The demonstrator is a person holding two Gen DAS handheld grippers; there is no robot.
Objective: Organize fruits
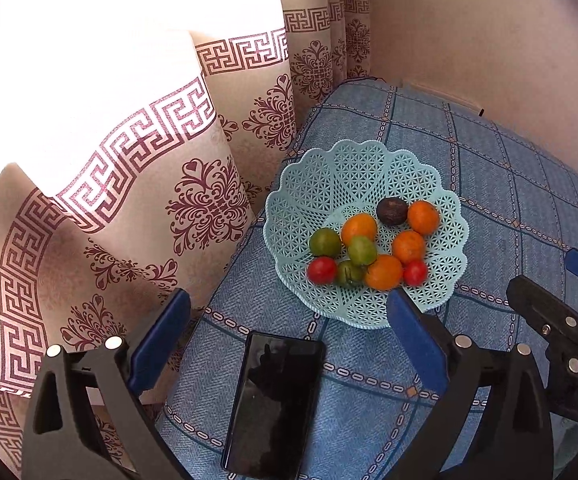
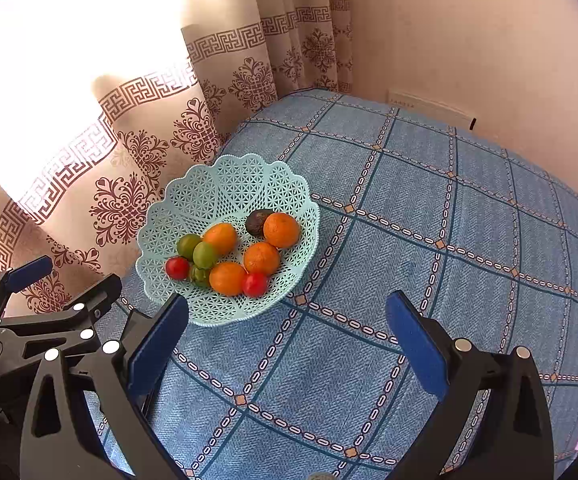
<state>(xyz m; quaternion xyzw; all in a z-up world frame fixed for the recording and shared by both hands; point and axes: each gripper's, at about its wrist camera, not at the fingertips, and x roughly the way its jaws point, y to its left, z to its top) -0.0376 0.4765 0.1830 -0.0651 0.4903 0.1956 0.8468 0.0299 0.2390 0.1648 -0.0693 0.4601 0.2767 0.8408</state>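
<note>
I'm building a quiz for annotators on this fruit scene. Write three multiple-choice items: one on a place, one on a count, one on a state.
1. Where does the phone lie?
A. in the basket
B. on the blue cloth, in front of the basket
C. on the curtain

2. How many orange fruits are in the basket?
A. two
B. four
C. six

3. How do the left tongs stand?
A. open, holding nothing
B. shut on a red fruit
C. shut on the phone

Answers: 1 B, it rests flat on the blue cloth below the basket's near rim; 2 B, four show among the green, red and dark ones; 3 A, the blue pads stand wide apart.
</note>
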